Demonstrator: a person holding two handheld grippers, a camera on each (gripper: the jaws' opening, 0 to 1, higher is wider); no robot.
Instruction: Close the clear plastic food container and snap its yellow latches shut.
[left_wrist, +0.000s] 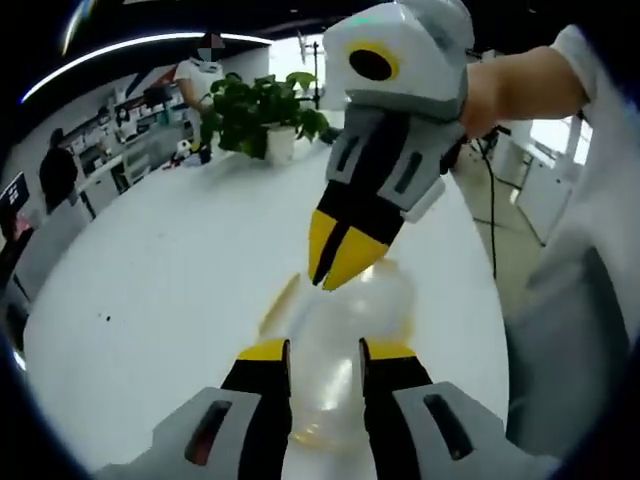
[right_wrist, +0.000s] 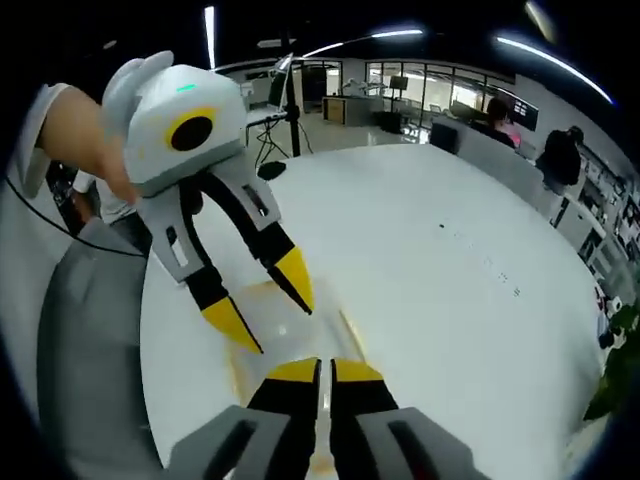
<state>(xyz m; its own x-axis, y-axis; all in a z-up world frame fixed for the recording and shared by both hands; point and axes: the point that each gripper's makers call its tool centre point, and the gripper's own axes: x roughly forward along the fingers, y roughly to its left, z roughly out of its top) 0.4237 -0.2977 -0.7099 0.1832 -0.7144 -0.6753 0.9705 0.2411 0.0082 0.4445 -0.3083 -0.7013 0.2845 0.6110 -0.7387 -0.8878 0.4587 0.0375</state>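
**Grippers at the clear container on a white table**

Left gripper (left_wrist: 325, 352) stands with its jaws parted, the clear plastic food container (left_wrist: 345, 330) lying between and just beyond the yellow tips; whether the tips touch its wall cannot be told. Right gripper (left_wrist: 338, 260), seen in the left gripper view coming down from the upper right, has its yellow tips drawn together to a point just above the container's far end. In the right gripper view the same gripper (right_wrist: 322, 372) shows its jaws nearly together with a thin gap; whether anything sits in that gap cannot be told. The left gripper (right_wrist: 262, 312) appears there with jaws spread wide, tips pointing down at the container area.

Container: it lies on the white table (left_wrist: 170, 270), near the person's side of it. A yellow latch (left_wrist: 280, 303) lies along its left side in the left gripper view. The container's clear body is blurred; its lid position cannot be told.

Room to move: the tabletop is broad and bare to the left and beyond the container. A potted plant (left_wrist: 262, 112) stands at the far edge, well apart. The table's rounded edge runs close on the right, where the person's sleeve (left_wrist: 590, 290) hangs. A cable (left_wrist: 490, 200) trails over the floor beyond that edge.
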